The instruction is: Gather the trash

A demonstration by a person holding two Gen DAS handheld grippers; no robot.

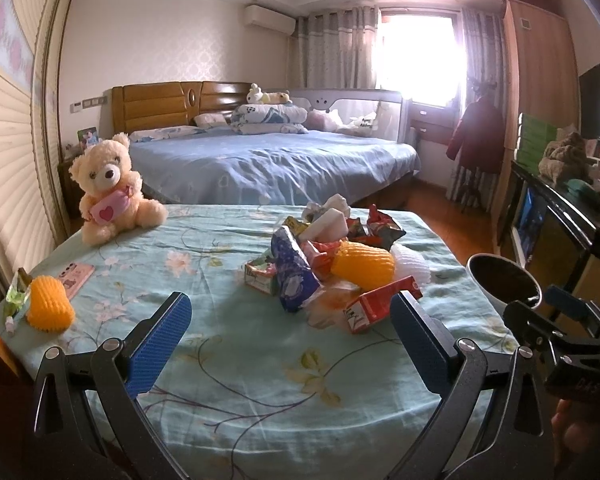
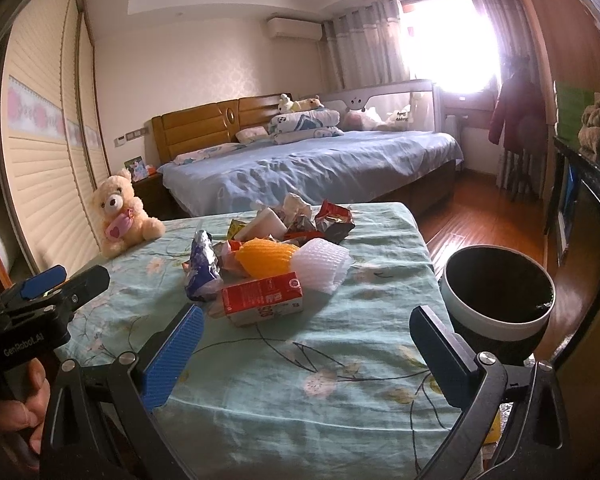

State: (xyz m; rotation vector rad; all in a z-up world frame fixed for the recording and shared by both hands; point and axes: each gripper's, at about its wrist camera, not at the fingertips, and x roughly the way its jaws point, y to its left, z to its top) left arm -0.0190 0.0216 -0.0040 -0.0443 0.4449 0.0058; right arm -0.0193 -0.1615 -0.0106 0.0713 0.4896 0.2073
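Holding both my grippers, left gripper [image 1: 290, 316] and right gripper [image 2: 306, 330], wide open, empty. Trash pile [image 2: 276, 256] lying ahead on bench [image 2: 340, 380]. Red carton [image 2: 262, 298] nearest: judging light, crushable; pinching across flat sides.

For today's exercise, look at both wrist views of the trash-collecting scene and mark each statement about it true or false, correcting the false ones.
1. Both grippers are open and hold nothing. True: the left gripper and the right gripper hover over the tablecloth with their jaws spread.
2. The teddy bear sits on the big bed. False: it sits at the table's far left corner.
3. A red carton lies at the near edge of the trash pile. True.
4. The bin stands at the table's left side. False: it is at the right edge.
5. One orange foam net lies apart from the pile, near the left edge. True.
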